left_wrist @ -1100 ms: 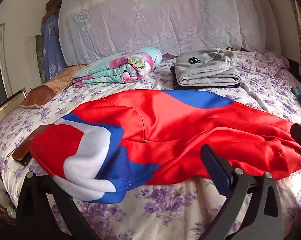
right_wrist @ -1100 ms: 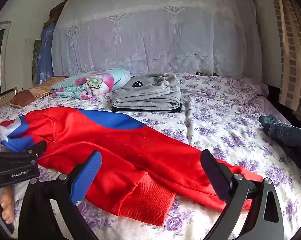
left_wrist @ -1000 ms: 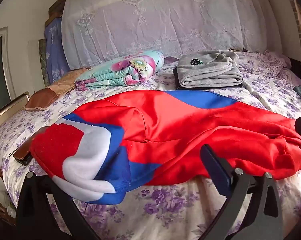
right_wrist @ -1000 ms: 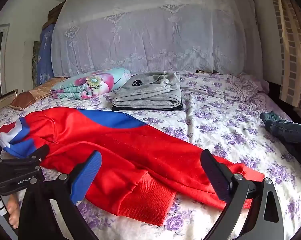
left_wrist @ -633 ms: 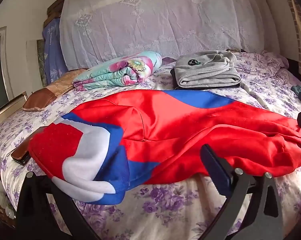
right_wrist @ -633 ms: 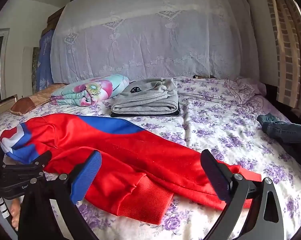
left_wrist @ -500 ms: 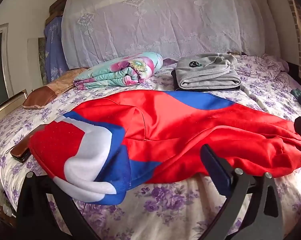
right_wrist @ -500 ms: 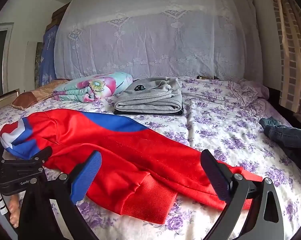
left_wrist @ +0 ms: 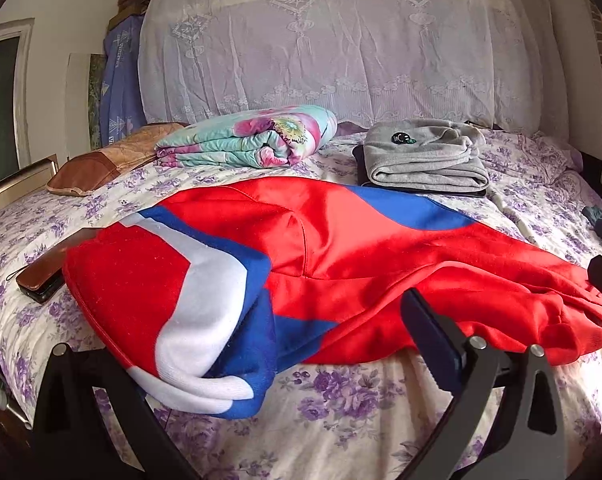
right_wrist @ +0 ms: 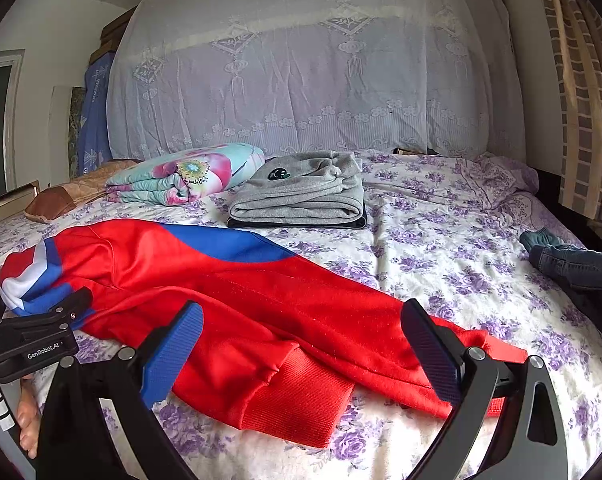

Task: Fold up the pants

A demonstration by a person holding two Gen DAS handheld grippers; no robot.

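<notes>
Red pants [left_wrist: 361, 256] with blue and white panels lie stretched across the floral bed [left_wrist: 341, 412], waist end at the left, cuffs at the right [right_wrist: 297, 400]. My left gripper [left_wrist: 269, 360] is open at the waist end; its left finger is hidden under the white and blue fabric, the right finger [left_wrist: 433, 340] hovers over the red cloth. My right gripper [right_wrist: 301, 352] is open above the leg cuffs, holding nothing. The left gripper's body also shows in the right wrist view [right_wrist: 33, 340].
A folded grey garment on a dark one [left_wrist: 425, 156] and a rolled floral quilt [left_wrist: 253, 138] lie behind the pants. A brown pillow [left_wrist: 101, 160] and a brown wallet [left_wrist: 41, 276] are at the left. Jeans [right_wrist: 573, 264] lie at the right bed edge. A lace-covered headboard [right_wrist: 301, 80] is behind.
Both grippers drift slightly above the pants. The pants have not moved and both grippers stay open.
</notes>
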